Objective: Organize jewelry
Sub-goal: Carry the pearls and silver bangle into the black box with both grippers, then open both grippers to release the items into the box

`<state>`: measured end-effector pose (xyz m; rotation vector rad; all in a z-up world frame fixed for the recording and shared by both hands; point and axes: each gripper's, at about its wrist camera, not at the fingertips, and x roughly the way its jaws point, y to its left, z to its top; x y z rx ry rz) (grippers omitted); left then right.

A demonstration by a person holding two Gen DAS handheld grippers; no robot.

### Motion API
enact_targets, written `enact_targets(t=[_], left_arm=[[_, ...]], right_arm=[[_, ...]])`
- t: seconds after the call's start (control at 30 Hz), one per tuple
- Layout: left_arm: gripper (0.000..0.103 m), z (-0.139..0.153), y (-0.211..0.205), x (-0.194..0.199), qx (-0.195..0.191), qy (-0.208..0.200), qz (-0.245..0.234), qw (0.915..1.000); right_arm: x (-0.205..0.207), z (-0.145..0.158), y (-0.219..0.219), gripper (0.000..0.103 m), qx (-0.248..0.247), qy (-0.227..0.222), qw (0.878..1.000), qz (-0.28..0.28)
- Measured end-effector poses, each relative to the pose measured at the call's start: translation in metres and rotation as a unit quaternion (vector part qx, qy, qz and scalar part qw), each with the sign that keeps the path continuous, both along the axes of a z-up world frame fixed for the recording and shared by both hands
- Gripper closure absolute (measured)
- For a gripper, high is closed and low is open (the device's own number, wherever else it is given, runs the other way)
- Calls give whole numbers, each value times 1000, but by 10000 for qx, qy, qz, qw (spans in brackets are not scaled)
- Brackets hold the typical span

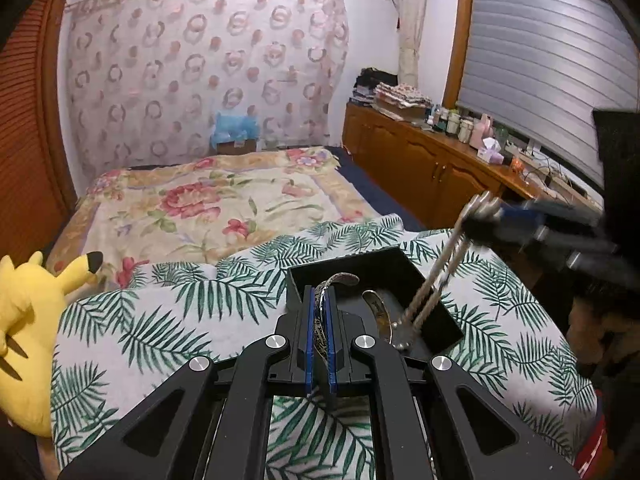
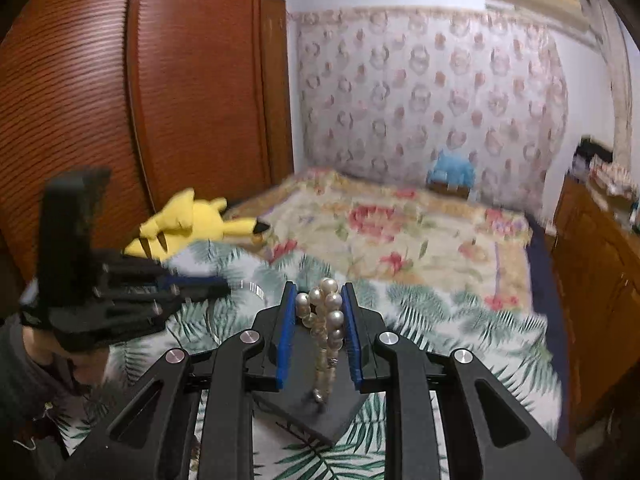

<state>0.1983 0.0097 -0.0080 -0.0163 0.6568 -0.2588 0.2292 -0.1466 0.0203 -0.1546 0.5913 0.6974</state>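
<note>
A black open box (image 1: 400,264) sits on a palm-leaf cloth (image 1: 160,320). My left gripper (image 1: 320,300) is shut on a silver patterned bangle (image 1: 340,280) at the box's near left edge. A second bangle (image 1: 378,308) lies inside the box. My right gripper (image 2: 320,300) is shut on a pearl strand (image 2: 328,320), which hangs down to a black box (image 2: 320,412) below. In the left wrist view the right gripper (image 1: 480,212) holds the strand (image 1: 432,288) above the box, its lower end dangling inside. In the right wrist view the left gripper (image 2: 224,284) holds the bangle (image 2: 252,288).
A yellow plush toy (image 1: 28,320) lies at the cloth's left edge. A floral bedspread (image 1: 224,200) stretches behind. A wooden cabinet (image 1: 420,160) with clutter runs along the right. A wooden wardrobe (image 2: 120,100) stands at the left.
</note>
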Motion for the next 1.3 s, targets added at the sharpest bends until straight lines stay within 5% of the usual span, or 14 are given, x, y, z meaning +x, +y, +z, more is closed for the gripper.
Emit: enact_targets(t=[0.13,0.6,0.67,0.87,1.3], left_arm=[[99,-8,-8,13,74,96,-72,9999],[99,-29,-36,37,165,387,-235,9988],[89,-27,-37,37,171,403,-213,9988],[71,-17,-33,12,148,272,-173,9994],[70,-27,-17,-81,94,246,-64,9996]], right_arm=[[12,-22,-5,62,-20,227,9995,-209],[8,-44,-29,62,-85,317,9985,-449],[4,-47,-33,62,-89,343,9983,-464],[-16,-47,-37,62,-108,329,9985,-429],[-87,-72,-27,62,-249,449,9983,-266]])
